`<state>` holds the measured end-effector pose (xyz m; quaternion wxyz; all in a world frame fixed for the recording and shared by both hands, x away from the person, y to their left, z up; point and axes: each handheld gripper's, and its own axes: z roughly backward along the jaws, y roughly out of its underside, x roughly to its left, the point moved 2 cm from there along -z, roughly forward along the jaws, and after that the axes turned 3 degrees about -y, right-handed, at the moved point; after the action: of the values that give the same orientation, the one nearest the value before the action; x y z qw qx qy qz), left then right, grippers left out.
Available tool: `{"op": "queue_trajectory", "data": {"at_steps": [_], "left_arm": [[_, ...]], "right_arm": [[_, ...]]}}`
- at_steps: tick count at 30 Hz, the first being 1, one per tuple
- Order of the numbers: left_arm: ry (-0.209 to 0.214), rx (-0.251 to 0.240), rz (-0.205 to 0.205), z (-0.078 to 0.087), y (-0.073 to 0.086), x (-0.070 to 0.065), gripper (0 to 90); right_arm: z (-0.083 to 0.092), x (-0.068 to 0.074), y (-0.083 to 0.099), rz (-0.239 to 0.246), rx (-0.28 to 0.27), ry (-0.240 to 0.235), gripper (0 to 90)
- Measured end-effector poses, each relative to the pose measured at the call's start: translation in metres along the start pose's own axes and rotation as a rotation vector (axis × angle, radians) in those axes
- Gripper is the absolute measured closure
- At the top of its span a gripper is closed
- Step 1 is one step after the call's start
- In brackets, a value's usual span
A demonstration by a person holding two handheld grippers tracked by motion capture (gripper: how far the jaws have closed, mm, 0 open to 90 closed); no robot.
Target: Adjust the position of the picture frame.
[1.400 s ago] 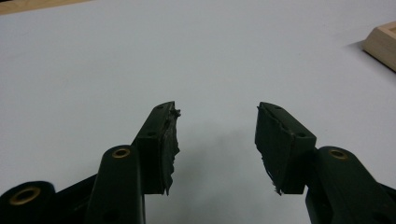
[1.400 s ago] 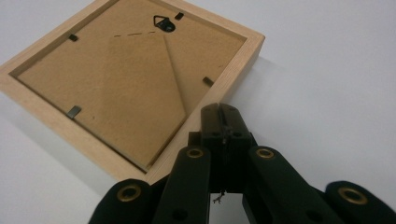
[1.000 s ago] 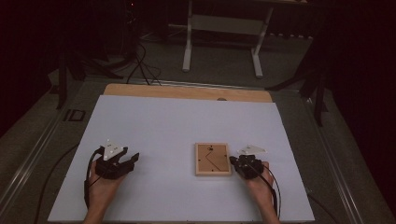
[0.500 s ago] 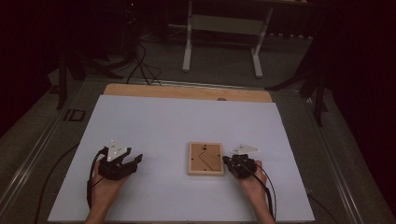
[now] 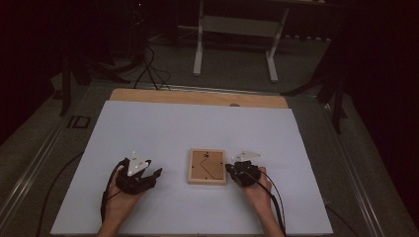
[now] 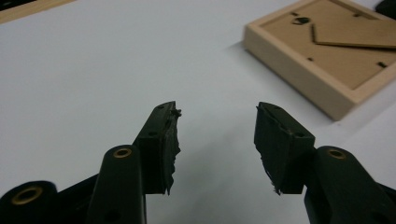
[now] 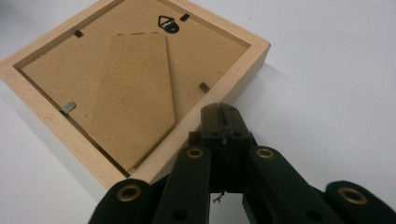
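On the white table (image 5: 148, 128), right gripper (image 5: 230, 170) jaws closed against picture frame (image 5: 207, 166).

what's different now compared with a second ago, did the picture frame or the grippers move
The picture frame has slid left across the white table, with the shut right gripper against its right edge, moving along with it. The left gripper shifted a little to the right, toward the frame; its jaws have just been closing slightly, with nothing between them. The frame still lies back side up.
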<state>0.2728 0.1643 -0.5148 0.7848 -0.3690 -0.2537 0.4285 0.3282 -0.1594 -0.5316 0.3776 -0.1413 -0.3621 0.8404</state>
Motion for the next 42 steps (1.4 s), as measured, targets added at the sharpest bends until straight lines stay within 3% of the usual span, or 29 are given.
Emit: {"op": "queue_trajectory", "data": {"at_steps": [4,5,11,13,17,18,23,27,28,30,36,42], "left_arm": [[0.013,-0.001,-0.007,-0.001,-0.001,-0.003,52.0],[0.053,-0.003,-0.027,-0.004,-0.002,-0.013,54.1],[0.112,-0.017,-0.064,-0.007,-0.006,-0.028,60.2],[0.145,-0.023,-0.105,-0.009,-0.008,-0.041,63.5],[0.172,-0.008,-0.180,-0.016,-0.009,-0.059,71.8],[0.172,-0.008,-0.180,-0.016,-0.009,-0.059,74.5],[0.216,0.002,-0.261,-0.026,-0.010,-0.081,88.1],[0.221,0.022,-0.301,-0.031,-0.008,-0.090,89.4],[0.214,0.034,-0.341,-0.036,-0.008,-0.097,89.4],[0.209,0.044,-0.362,-0.040,-0.008,-0.102,89.4],[0.196,0.050,-0.368,-0.051,-0.012,-0.111,89.5],[0.181,0.055,-0.361,-0.056,-0.015,-0.110,89.5]], "right_arm": [[-0.003,0.002,-0.002,0.000,-0.001,-0.004,89.8],[-0.005,0.003,-0.005,0.003,-0.001,-0.008,89.8],[-0.010,0.006,-0.008,0.005,-0.003,-0.018,89.8],[-0.012,0.008,-0.010,0.012,-0.004,-0.023,89.3],[-0.012,0.008,-0.011,0.019,0.003,-0.023,86.3],[-0.012,0.008,-0.011,0.018,0.003,-0.025,85.2],[-0.011,0.008,-0.011,0.017,0.000,-0.022,84.6],[-0.010,0.009,-0.011,0.019,-0.001,-0.020,83.3],[-0.010,0.009,-0.011,0.017,0.001,-0.020,82.0],[-0.010,0.009,-0.011,0.017,0.003,-0.016,81.1],[-0.010,0.009,-0.010,0.023,0.002,-0.005,79.9],[-0.012,0.009,-0.011,0.024,0.005,-0.010,85.1]]}}
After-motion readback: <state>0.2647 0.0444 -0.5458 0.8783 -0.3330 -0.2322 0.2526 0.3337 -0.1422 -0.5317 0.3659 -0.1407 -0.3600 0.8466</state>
